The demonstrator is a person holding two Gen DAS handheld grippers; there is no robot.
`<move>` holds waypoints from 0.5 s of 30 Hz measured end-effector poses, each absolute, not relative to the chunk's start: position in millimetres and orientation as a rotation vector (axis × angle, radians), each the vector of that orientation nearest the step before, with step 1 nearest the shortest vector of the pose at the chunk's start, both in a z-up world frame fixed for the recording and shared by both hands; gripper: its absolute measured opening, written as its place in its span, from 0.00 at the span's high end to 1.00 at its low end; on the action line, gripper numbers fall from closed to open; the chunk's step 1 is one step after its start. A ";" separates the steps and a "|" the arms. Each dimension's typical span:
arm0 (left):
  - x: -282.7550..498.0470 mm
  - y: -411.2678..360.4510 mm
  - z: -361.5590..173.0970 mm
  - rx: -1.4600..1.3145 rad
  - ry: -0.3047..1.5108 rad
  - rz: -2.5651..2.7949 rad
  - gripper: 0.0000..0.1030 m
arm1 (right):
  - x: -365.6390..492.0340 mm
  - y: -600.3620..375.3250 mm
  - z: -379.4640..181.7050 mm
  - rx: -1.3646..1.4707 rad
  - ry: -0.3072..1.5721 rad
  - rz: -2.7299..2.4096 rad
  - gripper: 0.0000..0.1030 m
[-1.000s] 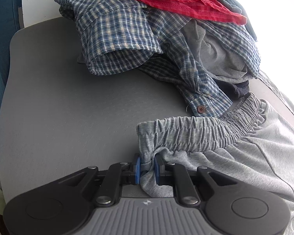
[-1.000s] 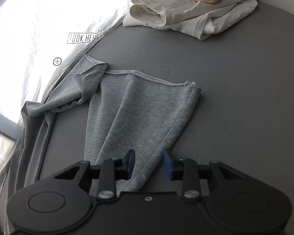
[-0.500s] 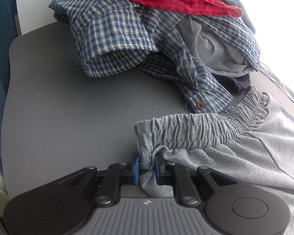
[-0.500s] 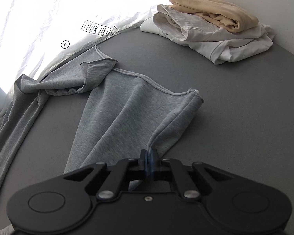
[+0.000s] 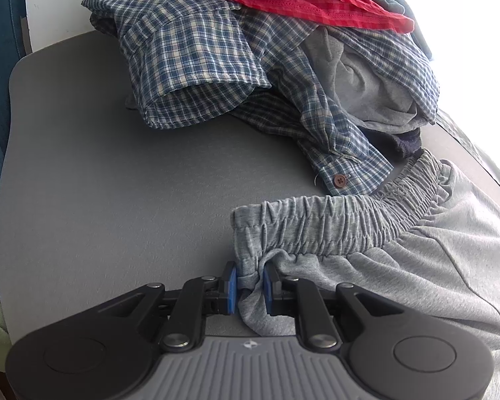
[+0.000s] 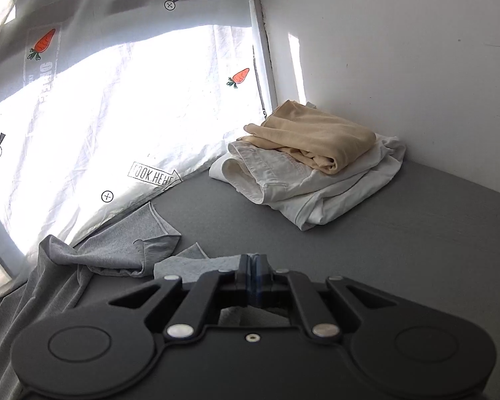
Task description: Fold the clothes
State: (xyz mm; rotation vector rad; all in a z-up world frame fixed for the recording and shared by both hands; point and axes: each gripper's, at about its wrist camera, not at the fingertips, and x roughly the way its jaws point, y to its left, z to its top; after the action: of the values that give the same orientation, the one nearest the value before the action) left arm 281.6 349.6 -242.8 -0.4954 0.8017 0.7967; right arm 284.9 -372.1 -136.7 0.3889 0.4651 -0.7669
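Left black two-finger gripper: angled down, blue pads nearly together, pinching a fold of grey jersey sweatpants just below the waistband. Right black two-finger gripper: tilted more shallowly, pads pressed fully together, grey cloth edge caught between them.

Soft grey jersey trousers lie on a matt grey tabletop.

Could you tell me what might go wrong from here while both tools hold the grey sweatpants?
The left tool pinches only a waistband corner of the grey sweatpants, so it might slip. The plaid shirt cuff lies against the waistband and could drag along. The right tool grips a thin fold that may pull free.
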 end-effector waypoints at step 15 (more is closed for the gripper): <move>280.4 354.9 -241.9 -0.501 0.813 0.755 0.83 | 232.7 -351.0 -31.5 0.237 0.166 -0.828 0.97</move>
State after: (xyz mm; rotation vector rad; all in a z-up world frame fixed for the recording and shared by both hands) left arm 280.4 354.9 -241.9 -0.5007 0.8130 0.7551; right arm 232.7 -351.0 -31.5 0.2369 0.1660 -0.8277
